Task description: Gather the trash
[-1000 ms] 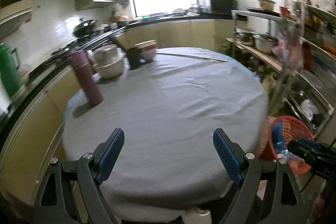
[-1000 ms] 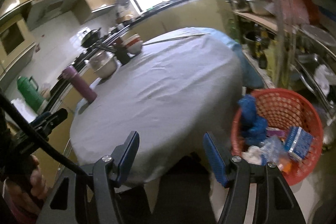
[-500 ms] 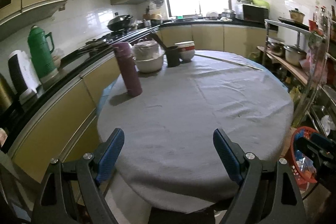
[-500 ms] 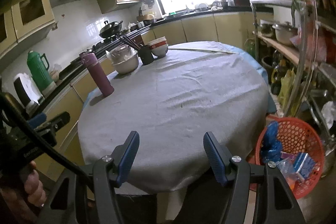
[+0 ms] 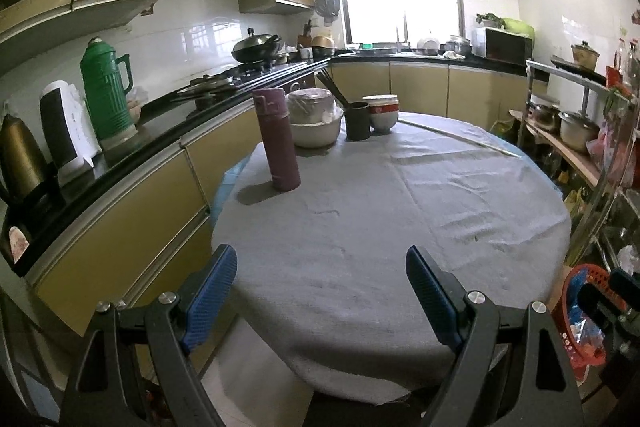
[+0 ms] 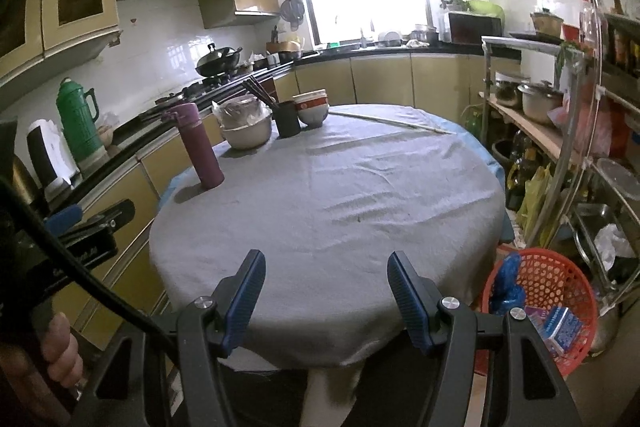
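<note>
A red plastic basket (image 6: 560, 287) stands on the floor right of the round table (image 6: 328, 195) and holds trash: a blue bag (image 6: 506, 283) and a small blue-and-white carton (image 6: 562, 325). The basket also shows in the left wrist view (image 5: 582, 315), partly hidden by the right gripper. My left gripper (image 5: 320, 299) is open and empty, held off the table's near edge. My right gripper (image 6: 326, 301) is open and empty at the near edge, left of the basket. I see no loose trash on the grey cloth.
At the table's far left stand a purple flask (image 5: 278, 139), a white bowl stack (image 5: 314, 125), a dark chopstick cup (image 5: 357, 121) and stacked bowls (image 5: 383, 113). A long stick (image 5: 460, 138) lies at the far side. A counter (image 5: 120, 151) runs left; a metal shelf rack (image 6: 560, 147) stands right.
Both grippers have drawn back and tilted up from the table and basket. The view now takes in the whole table and kitchen. Both stay open and empty.
</note>
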`<control>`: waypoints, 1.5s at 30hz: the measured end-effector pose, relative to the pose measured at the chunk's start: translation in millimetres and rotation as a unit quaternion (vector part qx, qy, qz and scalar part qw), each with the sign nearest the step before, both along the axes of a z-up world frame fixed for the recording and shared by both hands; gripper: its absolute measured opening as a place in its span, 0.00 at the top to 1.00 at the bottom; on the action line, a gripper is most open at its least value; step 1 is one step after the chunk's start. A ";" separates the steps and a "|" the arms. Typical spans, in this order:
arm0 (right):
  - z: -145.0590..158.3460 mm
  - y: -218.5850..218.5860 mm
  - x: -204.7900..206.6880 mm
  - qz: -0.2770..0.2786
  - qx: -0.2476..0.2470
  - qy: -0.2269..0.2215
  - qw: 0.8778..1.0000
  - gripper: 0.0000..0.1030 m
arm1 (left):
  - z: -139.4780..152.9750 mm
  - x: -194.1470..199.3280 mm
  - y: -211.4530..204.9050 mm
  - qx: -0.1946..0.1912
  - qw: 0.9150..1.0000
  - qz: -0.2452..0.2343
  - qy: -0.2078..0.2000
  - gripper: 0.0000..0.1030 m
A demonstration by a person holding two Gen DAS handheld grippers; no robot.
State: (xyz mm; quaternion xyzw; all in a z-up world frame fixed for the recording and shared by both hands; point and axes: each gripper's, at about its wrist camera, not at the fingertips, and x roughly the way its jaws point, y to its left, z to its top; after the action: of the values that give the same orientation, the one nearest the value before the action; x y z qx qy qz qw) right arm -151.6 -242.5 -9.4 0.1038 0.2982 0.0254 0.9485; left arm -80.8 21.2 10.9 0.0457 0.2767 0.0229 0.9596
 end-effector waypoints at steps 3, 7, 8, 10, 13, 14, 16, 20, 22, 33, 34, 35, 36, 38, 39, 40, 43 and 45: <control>2.8 7.3 -2.2 0.004 -0.006 -0.003 1.000 0.35 | 3.3 -2.8 3.6 0.000 1.000 0.003 -0.010 0.16; 4.0 11.8 -4.6 0.004 -0.006 -0.005 1.000 0.35 | 7.7 -7.1 6.9 -0.003 1.000 0.006 -0.019 0.16; 4.2 12.5 -4.9 0.004 -0.007 -0.004 1.000 0.35 | 8.2 -7.5 7.2 -0.004 1.000 0.006 -0.020 0.16; 4.5 13.3 -6.0 0.004 -0.009 -0.006 1.000 0.35 | 8.9 -8.7 7.2 -0.003 1.000 0.007 -0.022 0.16; 5.2 13.9 -7.5 0.004 -0.009 -0.008 1.000 0.35 | 8.9 -9.6 5.6 0.001 1.000 0.005 -0.022 0.16; 5.0 13.8 -8.1 0.004 -0.010 -0.008 1.000 0.35 | 9.0 -10.5 5.2 0.001 1.000 0.005 -0.022 0.16; 4.9 13.5 -8.3 0.003 -0.008 -0.009 1.000 0.35 | 8.9 -11.6 4.0 0.003 1.000 0.003 -0.022 0.16; 5.0 14.3 -8.4 0.002 -0.009 -0.009 1.000 0.35 | 9.8 -12.1 2.8 0.002 1.000 0.001 -0.022 0.16; 5.4 13.3 -9.4 0.001 -0.009 -0.008 1.000 0.35 | 9.4 -12.4 2.4 0.001 1.000 -0.001 -0.022 0.16; 6.8 9.1 -11.6 -0.005 -0.009 -0.009 1.000 0.35 | 9.9 -13.3 1.4 0.001 1.000 -0.002 -0.022 0.16; 7.3 9.3 -11.7 -0.005 -0.010 -0.010 1.000 0.35 | 10.1 -13.6 1.6 0.000 1.000 -0.002 -0.023 0.16; 7.4 9.1 -11.8 -0.004 -0.011 -0.010 1.000 0.35 | 10.6 -13.4 1.4 0.000 1.000 -0.002 -0.024 0.16; 7.8 10.0 -11.9 -0.004 -0.012 -0.011 1.000 0.35 | 10.8 -13.8 1.1 0.001 1.000 -0.002 -0.024 0.16; 8.9 10.5 -11.6 -0.004 -0.015 -0.013 1.000 0.35 | 11.4 -13.8 0.8 0.001 1.000 -0.002 -0.025 0.16; 9.0 11.0 -11.8 -0.004 -0.015 -0.013 1.000 0.35 | 11.5 -14.1 0.6 0.000 1.000 -0.003 -0.025 0.16; 9.5 11.0 -12.1 -0.004 -0.016 -0.015 1.000 0.35 | 11.7 -14.4 0.3 0.000 1.000 -0.004 -0.025 0.16; 10.7 12.6 -12.5 -0.004 -0.019 -0.018 1.000 0.35 | 11.7 -14.8 0.6 0.000 1.000 -0.005 -0.026 0.16; 11.2 12.9 -12.3 -0.004 -0.019 -0.019 1.000 0.35 | 12.1 -14.6 1.2 0.000 1.000 -0.006 -0.026 0.16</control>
State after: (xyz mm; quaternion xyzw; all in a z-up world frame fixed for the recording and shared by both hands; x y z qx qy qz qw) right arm -163.9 -229.6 1.8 0.0865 0.2800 0.0179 0.9559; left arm -95.3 22.5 23.0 0.0466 0.2515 0.0186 0.9665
